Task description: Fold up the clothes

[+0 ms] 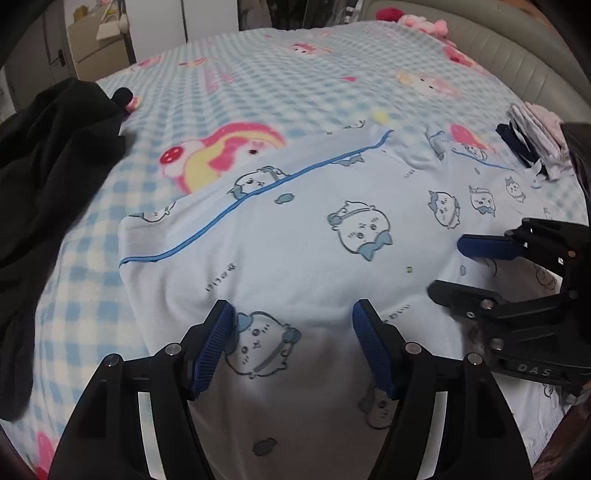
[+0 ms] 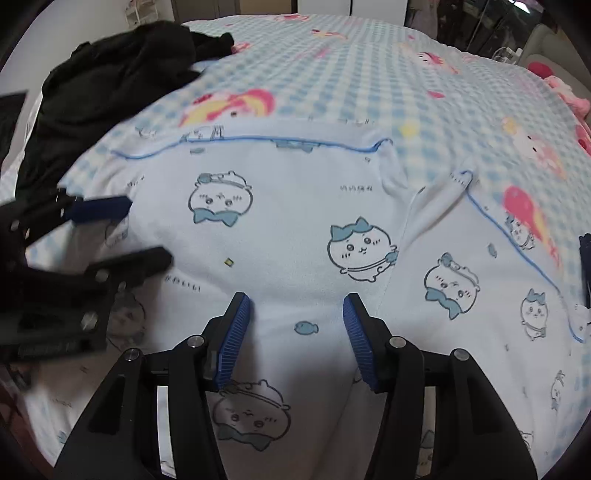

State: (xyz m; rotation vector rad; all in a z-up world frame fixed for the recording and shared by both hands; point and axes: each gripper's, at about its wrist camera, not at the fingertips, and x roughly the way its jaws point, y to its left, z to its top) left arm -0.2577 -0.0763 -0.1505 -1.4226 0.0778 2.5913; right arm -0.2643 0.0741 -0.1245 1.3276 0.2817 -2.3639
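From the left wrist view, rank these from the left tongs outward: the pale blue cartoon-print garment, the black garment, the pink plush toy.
1. Pale blue cartoon-print garment, directly under the open left tongs.
2. Crumpled black garment, on the bed off to the left.
3. Pink plush toy, at the far right edge of the bed, by the headboard.

Under my work, a bed blanket (image 1: 258,74): blue-and-white check, pink cartoon figures. At 1 o'clock in my left view, a pink plush toy (image 1: 424,20) beside the padded beige headboard (image 1: 517,48). At 11 o'clock, a cardboard box (image 1: 96,48) and pale cupboard doors (image 1: 210,18), off the bed.
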